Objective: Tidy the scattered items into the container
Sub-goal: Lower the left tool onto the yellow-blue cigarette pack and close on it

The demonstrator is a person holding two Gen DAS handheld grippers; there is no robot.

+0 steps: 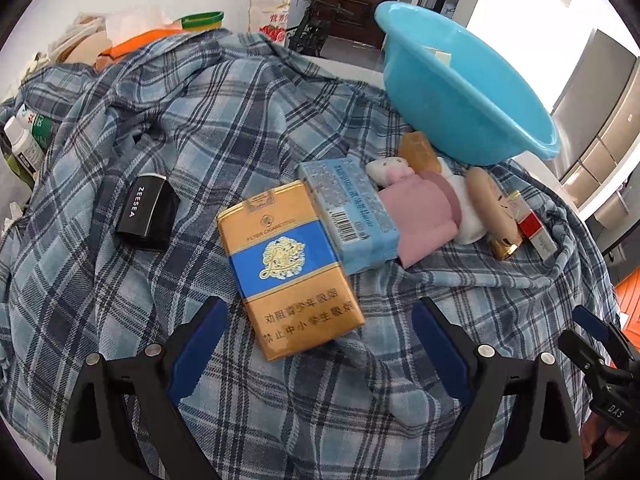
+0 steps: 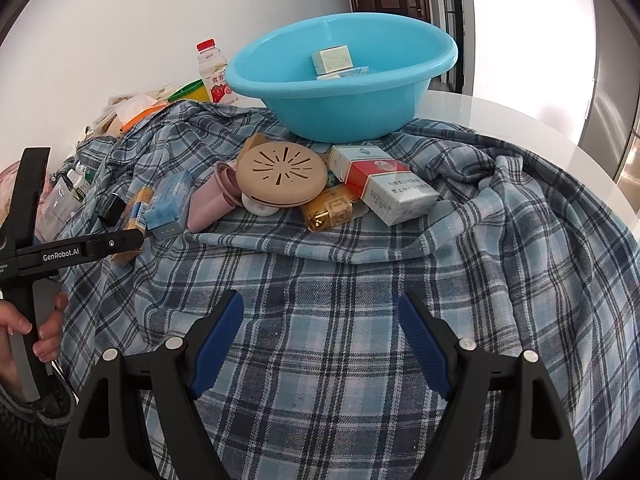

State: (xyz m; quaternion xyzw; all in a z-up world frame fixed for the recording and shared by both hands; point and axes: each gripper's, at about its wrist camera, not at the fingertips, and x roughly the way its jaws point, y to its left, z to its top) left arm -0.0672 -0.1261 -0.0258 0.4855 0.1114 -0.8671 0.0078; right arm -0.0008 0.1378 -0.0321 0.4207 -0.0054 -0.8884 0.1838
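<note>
- 2 sets of tongs in play, both spread wide with nothing gripped: the left tongs [image 1: 316, 312] hang over the plaid cloth [image 1: 120, 280], and the right tongs [image 2: 320, 308] sit over a bare patch of that same cloth.
- Blue pads on the left tongs straddle the near end of a gold and blue cigarette pack [image 1: 290, 268]. Can't tell if either pad touches it, looks like they're just apart.
- Light blue basin [image 2: 340, 80] sits at 12 o'clock in the right wrist view, on the far edge of the cloth, with a pale box [image 2: 332, 60] already inside.
- Scattered stuff is bunched just in front of the basin: a round beige vented case [image 2: 280, 176], a red and white cigarette pack [image 2: 384, 184] at its 3 o'clock, and a small gold pack [image 2: 330, 208] tucked partly under both.
- In the left wrist view, a light blue box [image 1: 352, 216] lies right against the gold pack at its 1 o'clock, and a pink and white plush toy [image 1: 420, 208] leans on that box.
- Black ZEESEA box [image 1: 150, 212] sits alone at 9 o'clock of the gold pack, well apart from the pile.
- White worktop [image 2: 520, 128] shows past the cloth at 2 o'clock, and a yogurt drink bottle [image 2: 212, 72] stands at 10 o'clock of the basin.
- A hand [image 2: 24, 332] holding the left tool's handle shows at 8 o'clock in the right wrist view.
</note>
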